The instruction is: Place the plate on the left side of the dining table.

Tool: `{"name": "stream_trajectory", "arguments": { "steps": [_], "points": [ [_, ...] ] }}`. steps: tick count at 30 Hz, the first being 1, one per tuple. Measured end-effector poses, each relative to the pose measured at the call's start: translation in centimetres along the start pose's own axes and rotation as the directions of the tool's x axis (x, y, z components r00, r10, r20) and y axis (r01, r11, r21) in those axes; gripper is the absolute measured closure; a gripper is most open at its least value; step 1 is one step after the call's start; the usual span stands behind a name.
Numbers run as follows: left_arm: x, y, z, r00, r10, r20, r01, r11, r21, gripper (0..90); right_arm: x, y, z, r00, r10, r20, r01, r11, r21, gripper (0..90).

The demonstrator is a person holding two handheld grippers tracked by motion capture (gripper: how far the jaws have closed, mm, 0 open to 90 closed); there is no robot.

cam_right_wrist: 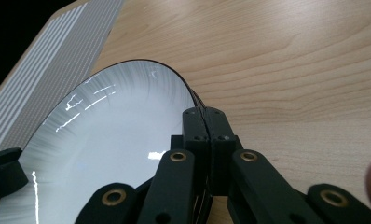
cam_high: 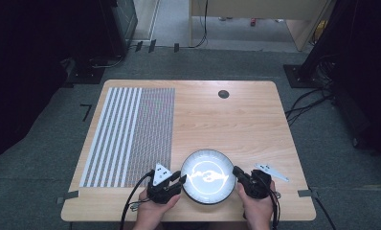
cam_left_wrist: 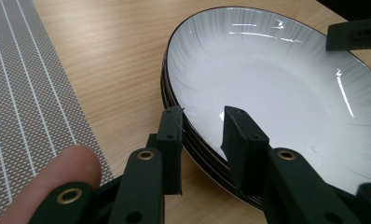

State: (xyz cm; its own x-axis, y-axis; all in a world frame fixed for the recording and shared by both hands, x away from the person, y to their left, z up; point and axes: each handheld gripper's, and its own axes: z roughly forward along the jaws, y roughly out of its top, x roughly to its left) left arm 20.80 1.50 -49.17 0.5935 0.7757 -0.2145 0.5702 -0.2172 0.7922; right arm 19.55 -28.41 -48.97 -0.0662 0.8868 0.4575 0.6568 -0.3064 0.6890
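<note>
- Seen from the high view, a white plate (cam_high: 208, 176) with a dark rim sits at the near edge of the wooden table (cam_high: 236, 120), between the left hand-held gripper (cam_high: 177, 183) and right hand-held gripper (cam_high: 238, 175); a striped placemat (cam_high: 131, 134) lies just left.
- Left gripper view: jaws are apart, straddling the plate's rim, one outside, one over the white inside. Looks like a stack of plates, going by the edges.
- Right gripper view: jaws pinched together on the plate's rim.

White glossy plate (cam_high: 208, 176), thin dark rim, topmost of a small stack; upright, near front edge of wooden table (cam_high: 227, 120)
</note>
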Motion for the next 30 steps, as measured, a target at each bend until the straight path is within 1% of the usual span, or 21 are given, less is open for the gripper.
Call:
{"name": "stream_trajectory", "arguments": {
  "steps": [2,4,6,8,11,13,15,16,17,18,19,20,22,23,24,27,28,30],
  "points": [
    [-0.2,-0.1,0.1,0.9998,0.016,-0.012,-0.016,0.9998,-0.009,68.2,0.0,0.0,0.0,1.0,0.001,0.001,-0.001,1.0,0.001,89.2],
    [-0.2,-0.1,0.1,0.9999,0.012,-0.012,-0.012,0.9998,-0.018,67.3,0.0,0.0,0.0,1.0,0.002,0.003,-0.002,1.0,0.001,89.3],
    [0.1,0.1,-0.1,0.9998,-0.009,-0.017,0.008,0.9995,-0.032,66.5,-0.1,0.1,0.0,1.0,0.005,-0.002,-0.005,1.0,-0.002,89.4],
    [0.3,0.2,-0.2,0.9997,-0.017,-0.02,0.016,0.9991,-0.04,65.8,0.0,0.1,-0.1,1.0,0.002,-0.001,-0.002,1.0,-0.006,89.4],
    [0.6,0.3,-0.5,0.9994,-0.027,-0.021,0.026,0.9987,-0.042,62.7,0.0,0.2,-0.3,0.9999,-0.007,0.008,0.007,1.0,-0.018,89.4],
    [0.7,0.4,-0.7,0.9995,-0.029,-0.015,0.029,0.9986,-0.045,59.8,-0.1,0.3,-0.5,0.9999,-0.015,0.008,0.015,1.0,-0.027,89.4],
    [0.6,0.4,-0.8,0.9996,-0.026,-0.013,0.026,0.9985,-0.048,58.7,-0.1,0.4,-0.6,0.9998,-0.018,0.009,0.019,0.999,-0.03,89.4],
    [0.4,0.5,-0.8,0.9998,-0.018,-0.01,0.018,0.9985,-0.051,58.7,-0.1,0.4,-0.7,0.9997,-0.022,0.013,0.022,0.999,-0.031,89.4],
    [0.2,0.5,-0.8,1.0,-0.008,-0.006,0.008,0.9989,-0.047,58.1,-0.1,0.5,-0.8,0.9996,-0.026,0.015,0.027,0.999,-0.035,89.4],
    [-0.3,0.6,-0.6,0.9999,0.008,0.013,-0.007,0.9994,-0.035,56.2,0.0,0.6,-1.0,0.9989,-0.041,0.025,0.042,0.998,-0.043,89.5],
    [-0.3,0.6,-0.6,0.9999,0.008,0.013,-0.007,0.9994,-0.035,55.4,0.0,0.6,-1.0,0.9989,-0.041,0.025,0.042,0.998,-0.043,89.5],
    [-0.6,0.7,-0.5,0.9997,0.014,0.022,-0.014,0.9995,-0.028,54.7,0.1,0.6,-1.3,0.9979,-0.055,0.035,0.057,0.997,-0.055,89.5],
    [-1.3,0.6,0.0,0.9989,0.031,0.036,-0.03,0.9995,-0.011,54.3,0.1,0.7,-1.5,0.9973,-0.06,0.041,0.063,0.996,-0.061,89.5],
    [-1.3,0.6,0.0,0.9989,0.031,0.036,-0.03,0.9995,-0.011,54.2,0.1,0.7,-1.6,0.9968,-0.064,0.047,0.067,0.996,-0.066,89.5],
    [-1.6,0.6,0.3,0.9987,0.029,0.042,-0.03,0.9995,0.005,54.0,0.0,0.8,-1.8,0.9963,-0.068,0.053,0.072,0.995,-0.072,89.5],
    [-1.6,0.6,0.4,0.9984,0.027,0.049,-0.027,0.9996,0.011,53.7,0.0,0.8,-2.1,0.9959,-0.067,0.061,0.072,0.994,-0.08,89.5],
    [-1.8,0.6,0.6,0.9981,0.025,0.056,-0.027,0.9995,0.02,53.6,-0.1,0.8,-2.2,0.9952,-0.071,0.067,0.076,0.993,-0.086,89.4],
    [-1.9,0.5,0.8,0.9973,0.029,0.068,-0.032,0.9988,0.036,53.6,-0.1,0.9,-2.2,0.9959,-0.071,0.056,0.075,0.994,-0.074,89.2]
  ]
}}
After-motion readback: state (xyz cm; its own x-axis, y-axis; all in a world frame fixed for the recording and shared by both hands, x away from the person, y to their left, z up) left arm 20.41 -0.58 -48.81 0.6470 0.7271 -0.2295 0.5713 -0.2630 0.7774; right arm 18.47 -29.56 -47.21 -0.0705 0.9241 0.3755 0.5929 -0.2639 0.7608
